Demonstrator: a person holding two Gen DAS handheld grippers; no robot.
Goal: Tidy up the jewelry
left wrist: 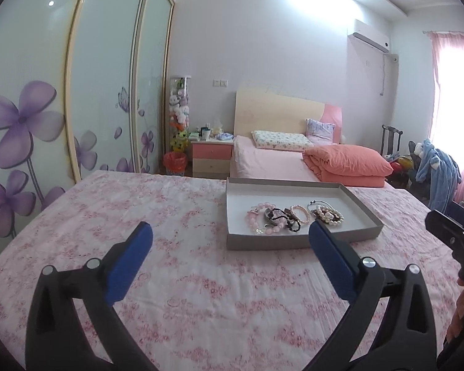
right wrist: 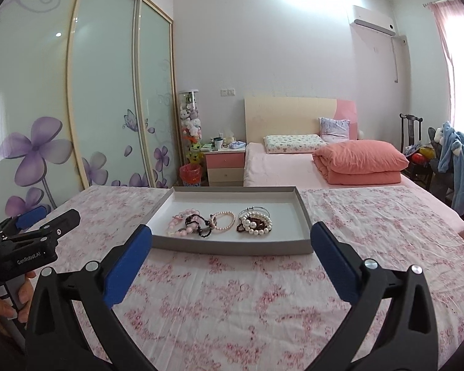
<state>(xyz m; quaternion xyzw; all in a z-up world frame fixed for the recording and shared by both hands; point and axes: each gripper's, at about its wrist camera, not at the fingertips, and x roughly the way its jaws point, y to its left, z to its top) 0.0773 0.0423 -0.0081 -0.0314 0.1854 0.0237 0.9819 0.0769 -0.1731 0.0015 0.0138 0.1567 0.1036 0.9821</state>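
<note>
Nearest in both wrist views, two black grippers with blue padded fingers are held wide apart, with nothing between the jaws. The left gripper (left wrist: pixel 230 232) is seen hovering over the near part of the table, left of the tray; the right gripper (right wrist: pixel 231 235) is lined up with the tray's near edge.

The table (right wrist: pixel 263 293) is covered by a soft, slightly creased white cloth printed with pink blossoms.

Farther on, a shallow rectangular grey cardboard tray (right wrist: pixel 232 247) with low walls and a pale smooth floor is set on the cloth. All the visible jewelry is gathered inside it: a pink bead bracelet (right wrist: pixel 178 226), a dark beaded strand (right wrist: pixel 198 224) tangled against it, a small pearl bracelet (right wrist: pixel 222 221), and a heap of large glossy pearls (right wrist: pixel 256 224) over dark reddish beads and a thin metal bangle.

The sorting is judged nearly or fully done, since no piece is seen lying loose; untangling may remain.

Beyond, a pink bed (right wrist: pixel 281 167) with a folded coral quilt (right wrist: pixel 360 162) is seen.
</note>
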